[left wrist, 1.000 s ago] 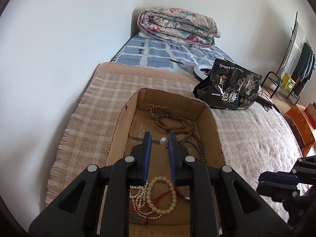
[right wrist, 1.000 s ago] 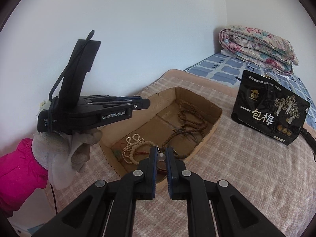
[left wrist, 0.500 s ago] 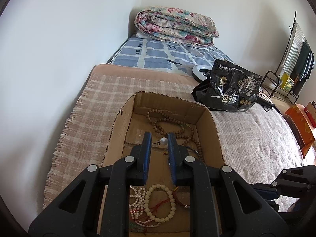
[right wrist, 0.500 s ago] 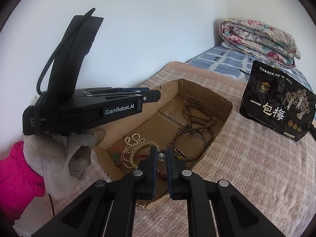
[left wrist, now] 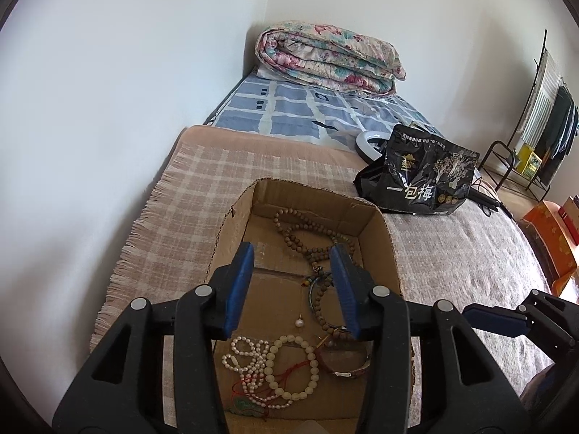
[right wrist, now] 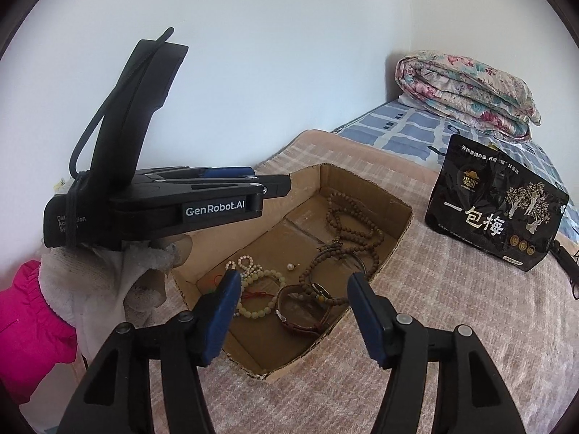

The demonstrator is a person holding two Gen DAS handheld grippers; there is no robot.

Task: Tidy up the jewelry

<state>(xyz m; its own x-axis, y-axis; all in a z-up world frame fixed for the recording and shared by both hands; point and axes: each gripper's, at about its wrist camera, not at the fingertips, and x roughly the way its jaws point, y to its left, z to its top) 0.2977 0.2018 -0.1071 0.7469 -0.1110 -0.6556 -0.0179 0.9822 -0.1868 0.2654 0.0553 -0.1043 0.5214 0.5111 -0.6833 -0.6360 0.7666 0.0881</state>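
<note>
An open cardboard box [left wrist: 231, 231] [right wrist: 394, 238] sits on the plaid blanket. Inside lie a long brown bead necklace [left wrist: 307, 235] [right wrist: 347, 217], a white pearl strand [left wrist: 246, 358], a pale green bead bracelet [left wrist: 289, 369] [right wrist: 260, 289], a leather band [right wrist: 300, 311] and a single pearl pendant [left wrist: 299, 322] [right wrist: 289, 267] on the box floor. My left gripper [left wrist: 293, 282] is open above the box, also seen from the side in the right wrist view [right wrist: 253, 181]. My right gripper [right wrist: 293, 289] is open and empty over the box's near end.
A black snack bag [left wrist: 423, 181] [right wrist: 495, 202] stands to the right of the box. A folded floral quilt [left wrist: 325, 58] lies at the bed's far end by the wall. A drying rack [left wrist: 535, 115] and orange boxes [left wrist: 550, 231] stand at the right.
Both grippers have opened. The pearl pendant that the left gripper held now lies on the box floor. The right gripper has moved closer over the box.
</note>
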